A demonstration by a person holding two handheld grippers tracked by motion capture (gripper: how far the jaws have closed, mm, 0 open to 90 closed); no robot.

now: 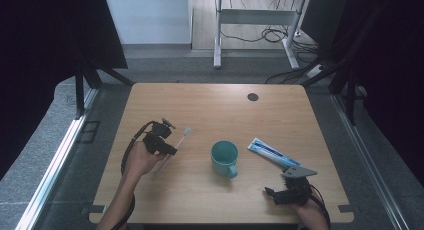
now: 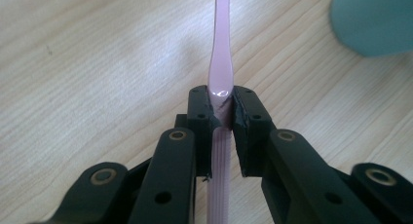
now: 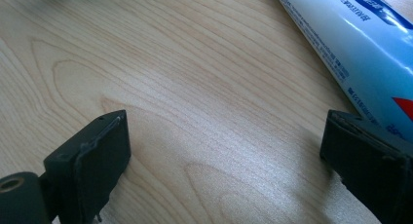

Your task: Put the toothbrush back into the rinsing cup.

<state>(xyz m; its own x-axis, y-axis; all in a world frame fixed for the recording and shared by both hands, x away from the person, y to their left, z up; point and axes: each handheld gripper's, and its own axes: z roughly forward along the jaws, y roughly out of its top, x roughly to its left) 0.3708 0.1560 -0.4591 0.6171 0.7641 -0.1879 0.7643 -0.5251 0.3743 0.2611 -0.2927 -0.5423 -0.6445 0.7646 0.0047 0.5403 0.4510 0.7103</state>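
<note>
Pale wood is what you're working over: the counter [image 1: 215, 110] carries everything here. On it, near the middle, stands a teal mug [image 1: 224, 158] with its handle turned toward you, and just right of that lies a blue-and-white toothpaste tube [image 1: 273, 153], flat and slanted.

Your right gripper [image 1: 270, 192] rests low near the front edge, jaws wide apart with nothing between them; in the right gripper view the tube lies just beside one jaw, not touched.

Your left gripper [image 2: 221, 109] is clamped on the pink toothbrush [image 2: 221, 63], left of the mug. The pads bite where the ribbed handle narrows into the neck, and the bristle end [image 1: 187, 132] points away from you, up off the wood.

Judging by its look, the brush is light, stiff plastic, smooth and glossy at the neck, so it may pivot or slip in a narrow hold. The ribbed part of the handle looks like the surer place to grip. Little force is needed.
</note>
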